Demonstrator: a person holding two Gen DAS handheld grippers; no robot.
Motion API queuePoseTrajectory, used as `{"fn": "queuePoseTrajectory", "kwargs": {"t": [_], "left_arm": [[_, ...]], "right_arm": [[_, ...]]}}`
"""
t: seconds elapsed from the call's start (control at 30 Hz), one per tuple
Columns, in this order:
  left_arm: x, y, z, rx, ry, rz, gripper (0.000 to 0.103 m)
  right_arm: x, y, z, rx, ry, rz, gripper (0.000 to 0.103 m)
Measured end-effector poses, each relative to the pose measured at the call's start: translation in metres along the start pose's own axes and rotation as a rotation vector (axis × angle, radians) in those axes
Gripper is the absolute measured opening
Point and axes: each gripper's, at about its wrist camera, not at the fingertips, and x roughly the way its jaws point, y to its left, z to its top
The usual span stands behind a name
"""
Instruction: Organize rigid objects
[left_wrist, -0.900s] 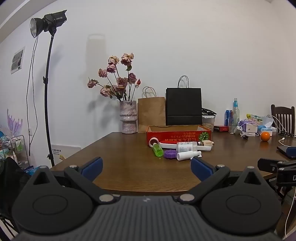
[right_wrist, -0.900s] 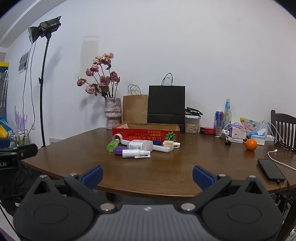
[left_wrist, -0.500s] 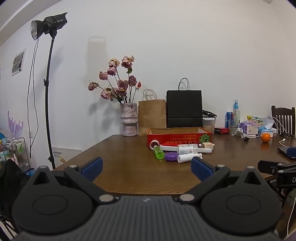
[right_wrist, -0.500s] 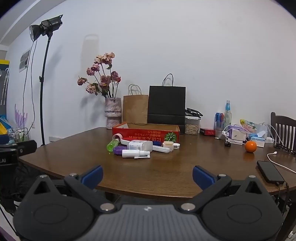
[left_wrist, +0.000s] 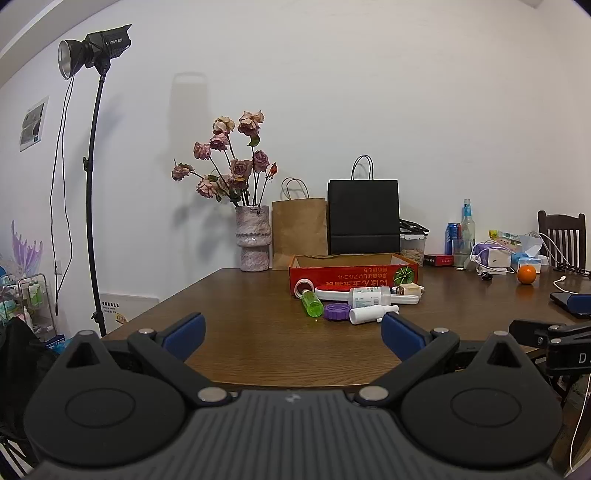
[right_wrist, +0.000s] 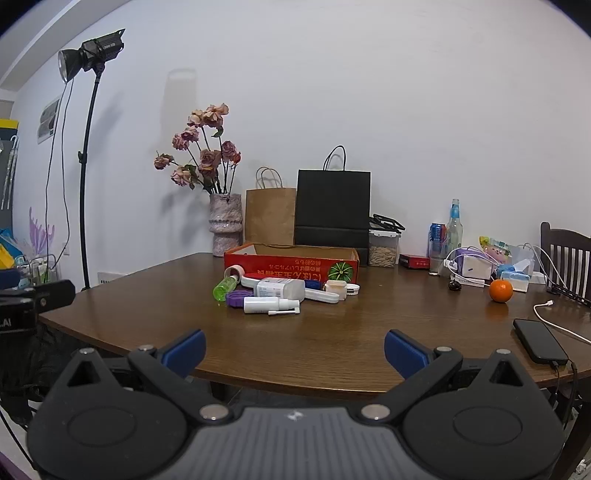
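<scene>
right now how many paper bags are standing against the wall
2. A brown paper bag stands right of the flower vase, and a taller black paper bag stands beside it, both behind the red box. Others may be hidden.

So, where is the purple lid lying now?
In the right wrist view the purple lid lies on the table, left of centre, between the green bottle and the white spray bottle, before the red box.

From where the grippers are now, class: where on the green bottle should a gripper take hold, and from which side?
Grip the green bottle across its round body, coming from the near table edge. It lies on its side at the pile's left end, its cap toward the red box, so the body's sides look clear.
</scene>
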Motion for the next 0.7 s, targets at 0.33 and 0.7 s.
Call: {"fn": "queuePoseTrajectory", "kwargs": {"t": [0.33, 0.7], "left_arm": [[0.0016, -0.0001, -0.0009, 0.003, -0.004, 0.001, 0.103], [0.0002, -0.0019, 0.0014, 0.011, -0.017, -0.005, 0.103]], "right_arm": [[0.0004, 0.001, -0.0017, 0.0, -0.001, -0.001, 0.103], [0.0008, 0.0004, -0.0015, 0.002, 0.007, 0.0, 0.103]]}}
